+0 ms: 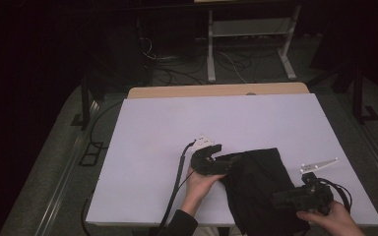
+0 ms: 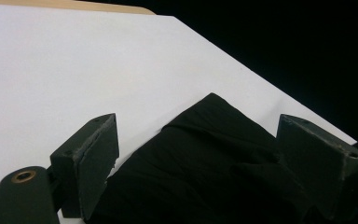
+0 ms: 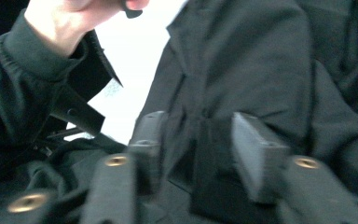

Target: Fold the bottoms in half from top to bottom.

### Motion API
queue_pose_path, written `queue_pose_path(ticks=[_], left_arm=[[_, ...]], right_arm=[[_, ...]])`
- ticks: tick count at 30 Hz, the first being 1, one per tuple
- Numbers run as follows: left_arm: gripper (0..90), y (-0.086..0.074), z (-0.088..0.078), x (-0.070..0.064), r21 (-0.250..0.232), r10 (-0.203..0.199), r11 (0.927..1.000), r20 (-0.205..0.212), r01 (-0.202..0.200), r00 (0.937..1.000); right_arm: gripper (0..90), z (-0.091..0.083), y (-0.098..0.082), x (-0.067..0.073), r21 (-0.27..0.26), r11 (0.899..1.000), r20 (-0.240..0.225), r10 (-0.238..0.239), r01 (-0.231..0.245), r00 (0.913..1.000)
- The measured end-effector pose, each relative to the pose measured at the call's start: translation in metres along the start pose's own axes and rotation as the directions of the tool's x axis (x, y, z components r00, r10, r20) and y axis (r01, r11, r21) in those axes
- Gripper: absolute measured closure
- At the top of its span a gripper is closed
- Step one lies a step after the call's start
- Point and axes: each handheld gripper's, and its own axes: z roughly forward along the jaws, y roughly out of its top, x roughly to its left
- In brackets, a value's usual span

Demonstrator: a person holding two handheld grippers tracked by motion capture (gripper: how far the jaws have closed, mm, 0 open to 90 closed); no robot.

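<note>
So we've got a black garment (image 1: 258,189) lying on the white bench (image 1: 157,142), near the front edge toward the right, with its lower end drooping over the edge. It looks like soft, limp fabric: light, floppy, nothing stiff to it, so it'll sag and bunch wherever we lift it. Best bet is pinching a hem or a doubled fold near a corner rather than the flat middle, where the tool would just skate over the cloth.

The left tool (image 1: 229,162) sits at the garment's left edge. In the left gripper view its jaws stand wide, with the dark cloth (image 2: 209,163) lying between them and not pinched.

The right tool (image 1: 280,199) is over the lower right part of the garment. The right gripper view is blurry, but its jaws look partly apart with a fold of cloth (image 3: 214,158) between them, and we'd guess the pads aren't pressing on it.

No brand, label or writing that we can read. There's a pale patch on the bench behind the left sleeve (image 3: 23,93), too smeared to make out.
</note>
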Motion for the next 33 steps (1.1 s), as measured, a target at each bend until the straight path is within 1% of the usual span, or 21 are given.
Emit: queue_pose_path(ticks=[2,3,6,7,10,12,15,17,18,20,22,26,30,33], left_arm=[[13.7,0.0,0.0,0.001,0.003,0.001,1.0,-0.003,-0.001,1.0],[13.7,0.0,0.0,0.001,0.004,0.0,1.0,-0.004,0.0,1.0],[13.6,0.0,0.0,0.001,0.0,0.0,1.0,-0.003,0.0,1.0],[13.7,0.0,0.0,0.001,-0.002,0.0,1.0,-0.003,0.0,1.0],[13.6,0.0,0.0,0.001,0.002,0.001,1.0,-0.002,-0.001,1.0],[13.4,0.0,-0.001,0.001,0.001,0.001,1.0,-0.002,-0.001,1.0],[13.4,0.001,-0.002,0.002,0.001,0.002,1.0,-0.002,-0.002,1.0],[13.4,0.001,-0.003,0.002,0.002,0.001,1.0,-0.003,-0.001,1.0],[13.4,0.001,-0.003,0.003,0.002,0.0,1.0,-0.004,0.0,1.0],[13.3,0.001,-0.004,0.004,0.003,0.0,1.0,-0.009,0.0,1.0],[13.3,0.001,-0.005,0.005,0.001,-0.001,1.0,-0.013,0.001,0.9999],[13.1,0.002,-0.006,0.006,-0.007,-0.005,1.0,-0.012,0.005,0.9999],[13.1,0.002,-0.007,0.007,-0.011,-0.007,0.9999,-0.012,0.007,0.9999],[13.1,0.003,-0.008,0.009,-0.014,-0.011,0.9998,-0.016,0.011,0.9998]], right_arm=[[43.8,-0.003,0.002,0.004,-0.007,1.0,-0.009,-0.028,0.028,0.9996],[39.9,-0.005,0.004,0.007,-0.01,0.999,-0.001,-0.039,0.039,0.9992],[36.1,-0.01,0.009,0.009,-0.024,0.998,0.003,-0.063,0.063,0.998],[35.0,-0.013,0.012,0.009,-0.033,0.997,0.015,-0.068,0.068,0.9976],[35.2,-0.017,0.021,0.008,-0.056,0.995,0.027,-0.076,0.078,0.9967],[39.9,-0.018,0.028,0.005,-0.074,0.994,0.032,-0.075,0.077,0.9967],[57.8,-0.018,0.038,-0.004,-0.085,0.994,0.033,-0.065,0.068,0.9973],[67.8,-0.016,0.044,-0.012,-0.085,0.994,0.012,-0.063,0.063,0.998],[72.3,-0.015,0.046,-0.015,-0.087,0.994,0.011,-0.066,0.066,0.9978],[80.5,-0.012,0.051,-0.019,-0.081,0.993,0.017,-0.086,0.087,0.9962],[87.0,-0.008,0.056,-0.02,-0.076,0.991,0.038,-0.103,0.106,0.994],[88.3,-0.001,0.065,-0.023,-0.055,0.99,0.068,-0.129,0.133,0.9893],[88.3,0.007,0.072,-0.027,-0.043,0.989,0.079,-0.136,0.14,0.9875],[88.3,0.013,0.077,-0.03,-0.035,0.991,0.088,-0.129,0.132,0.9878]])
